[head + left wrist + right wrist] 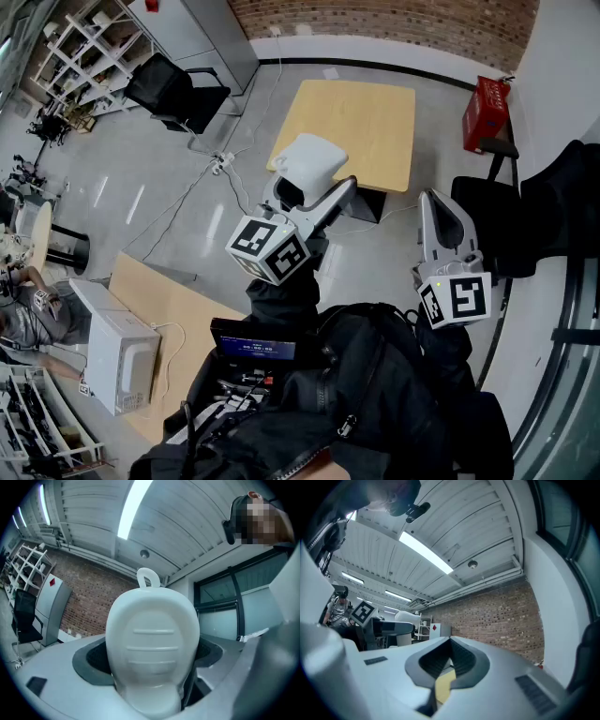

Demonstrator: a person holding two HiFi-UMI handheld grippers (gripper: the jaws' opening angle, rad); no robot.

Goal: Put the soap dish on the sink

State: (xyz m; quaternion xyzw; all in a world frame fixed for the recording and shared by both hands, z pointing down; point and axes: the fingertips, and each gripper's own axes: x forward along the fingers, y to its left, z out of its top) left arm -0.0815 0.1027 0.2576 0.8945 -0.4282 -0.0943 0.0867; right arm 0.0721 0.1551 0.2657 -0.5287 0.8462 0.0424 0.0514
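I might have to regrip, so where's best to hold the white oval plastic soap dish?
Across the two long edges of the white oval plastic soap dish, coming from the end opposite its small loop. Its sides run fairly straight there, and the left gripper clamps it so.

The soap dish is sitting between the jaws of the left gripper and projecting beyond their tips. The table is lying ahead of and below both jaw pairs, with the right gripper pointing past its right side. The box is standing ahead and right of the right jaws, and the chair ahead and well left of the left jaws.
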